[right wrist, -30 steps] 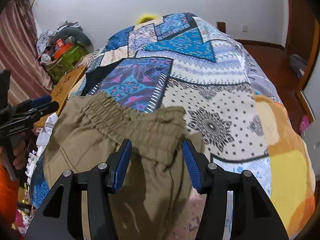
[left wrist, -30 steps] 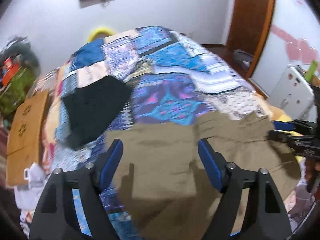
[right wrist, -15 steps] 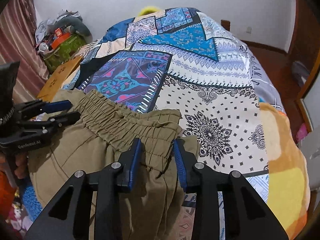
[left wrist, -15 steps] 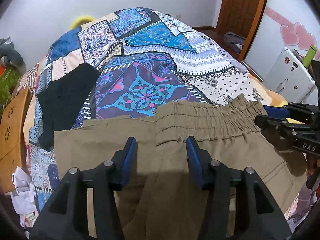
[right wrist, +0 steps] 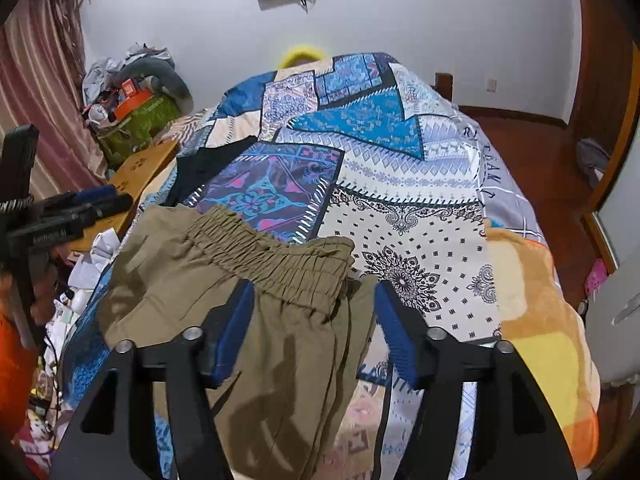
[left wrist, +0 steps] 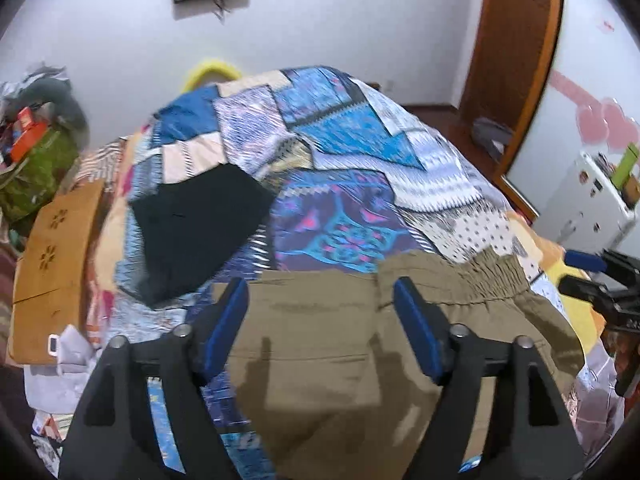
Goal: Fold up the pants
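Between my left gripper's (left wrist: pixel 322 304) fingers: olive cotton pants (left wrist: pixel 340 344), unclamped. Both jaws spread wide again after narrowing; right gripper (right wrist: pixel 314 306) straddles elastic waistband (right wrist: pixel 276 256). Fold laid, released.

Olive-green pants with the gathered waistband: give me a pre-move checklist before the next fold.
1. Left gripper jaws open, nothing held: ok.
2. Right gripper jaws open, nothing held: ok.
3. Olive-green pants lie on the patchwork quilt: ok.
4. Gathered elastic waistband flat: not ok, rumpled at its right end.
5. Folded black garment apart from the pants: ok.
6. Pant legs aligned: cannot tell, they run out of view.
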Demonstrator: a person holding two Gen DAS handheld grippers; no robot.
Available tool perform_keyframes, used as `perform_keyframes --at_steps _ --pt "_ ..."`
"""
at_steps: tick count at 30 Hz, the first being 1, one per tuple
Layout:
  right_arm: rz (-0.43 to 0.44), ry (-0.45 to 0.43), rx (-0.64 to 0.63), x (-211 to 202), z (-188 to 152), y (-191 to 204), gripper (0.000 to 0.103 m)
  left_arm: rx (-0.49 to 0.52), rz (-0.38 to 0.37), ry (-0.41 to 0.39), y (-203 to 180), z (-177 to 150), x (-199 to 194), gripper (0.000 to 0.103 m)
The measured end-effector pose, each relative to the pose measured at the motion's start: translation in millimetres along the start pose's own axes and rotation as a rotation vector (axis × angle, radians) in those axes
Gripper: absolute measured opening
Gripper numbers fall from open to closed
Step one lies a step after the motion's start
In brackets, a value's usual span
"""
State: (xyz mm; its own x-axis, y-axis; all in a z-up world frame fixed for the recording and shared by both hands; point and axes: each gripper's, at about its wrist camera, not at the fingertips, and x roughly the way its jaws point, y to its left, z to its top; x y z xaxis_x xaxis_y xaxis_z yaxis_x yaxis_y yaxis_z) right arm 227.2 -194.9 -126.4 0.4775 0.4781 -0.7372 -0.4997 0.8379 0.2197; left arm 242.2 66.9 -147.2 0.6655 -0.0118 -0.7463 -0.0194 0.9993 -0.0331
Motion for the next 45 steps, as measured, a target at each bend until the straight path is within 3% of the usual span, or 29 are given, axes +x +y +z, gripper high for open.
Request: perform_keyframes --at_steps 5,9,13,15,19,22,27,30,31,33,35,38,45 --pt "-0.015 -0.020 0.056 -6 -13 -3 0.083 -0.027 0.031 0.018 28 -15 -3 0.084" --pt "-0.010 0.028 0.129 8 -27 -14 0.083 -0.076 0.017 0.106 49 -39 15 0.087" --pt "0.029 0.094 0.216 26 -41 -25 0.083 -0.161 -0.078 0.275 65 -65 50 0.086" --pt "0.032 0.122 0.235 34 -45 -27 0.083 -0.188 -0.113 0.305 68 -71 59 0.086" --pt "0.066 0.146 0.243 47 -46 -27 0.083 -0.211 -0.181 0.308 68 -73 68 0.086" --pt "0.152 0.182 0.262 59 -43 -33 0.083 -0.200 -0.264 0.303 68 -68 74 0.087" --pt "0.201 0.209 0.263 72 -37 -37 0.083 -0.183 -0.283 0.291 61 -55 80 0.082" --pt "0.208 0.199 0.254 73 -36 -35 0.075 -0.172 -0.250 0.270 53 -49 82 0.066" --pt "0.204 0.197 0.249 72 -35 -34 0.068 -0.172 -0.253 0.261 51 -48 81 0.061" --pt "0.203 0.193 0.235 69 -33 -31 0.055 -0.165 -0.270 0.248 46 -45 78 0.041" --pt "0.194 0.184 0.213 65 -30 -26 0.039 -0.149 -0.264 0.231 40 -43 75 0.036" --pt "0.152 0.177 0.168 63 -25 -19 0.025 -0.125 -0.216 0.214 37 -42 69 0.017" --pt "0.102 0.092 0.095 49 -7 -6 0.017 -0.102 -0.228 0.153 41 -29 43 0.009"
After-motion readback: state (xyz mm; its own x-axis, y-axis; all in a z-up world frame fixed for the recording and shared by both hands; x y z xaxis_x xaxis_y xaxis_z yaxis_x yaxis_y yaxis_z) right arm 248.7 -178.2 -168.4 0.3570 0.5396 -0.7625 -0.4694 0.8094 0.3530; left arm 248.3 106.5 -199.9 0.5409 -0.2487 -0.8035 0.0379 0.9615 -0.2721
